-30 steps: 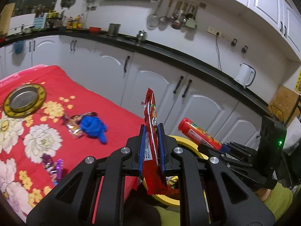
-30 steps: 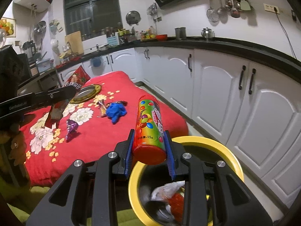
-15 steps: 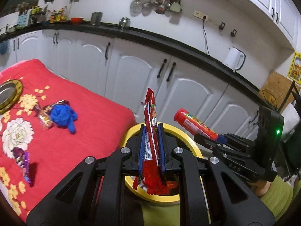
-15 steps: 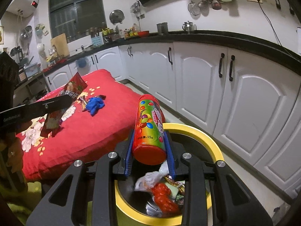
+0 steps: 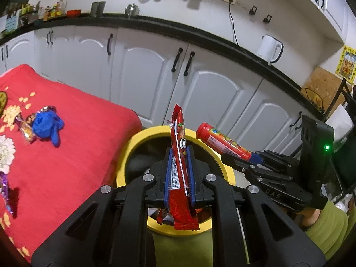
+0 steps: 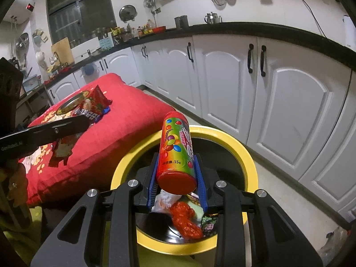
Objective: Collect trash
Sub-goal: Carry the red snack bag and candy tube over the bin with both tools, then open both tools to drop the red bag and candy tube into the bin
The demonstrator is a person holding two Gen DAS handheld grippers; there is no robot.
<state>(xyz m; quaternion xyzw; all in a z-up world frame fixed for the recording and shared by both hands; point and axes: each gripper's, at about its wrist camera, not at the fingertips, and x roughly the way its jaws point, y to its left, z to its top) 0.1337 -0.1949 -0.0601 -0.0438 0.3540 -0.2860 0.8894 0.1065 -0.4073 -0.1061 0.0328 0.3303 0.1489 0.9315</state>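
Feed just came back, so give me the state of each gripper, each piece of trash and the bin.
Left gripper: shut on red snack wrapper, above bin.
Right gripper: shut on candy tube, above bin.
Yellow-rimmed bin: open, trash inside.
Blue glove: crumpled on red cloth.
Candy wrapper: lying beside glove.

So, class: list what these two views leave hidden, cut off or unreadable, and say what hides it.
- Bin bottom, right wrist view: covered by trash, the tube and the right gripper.
- Wrapper front, left wrist view: edge-on in the left gripper.
- Tube print, left wrist view: too small.
- Purple wrapper, left wrist view: cut by the frame edge.
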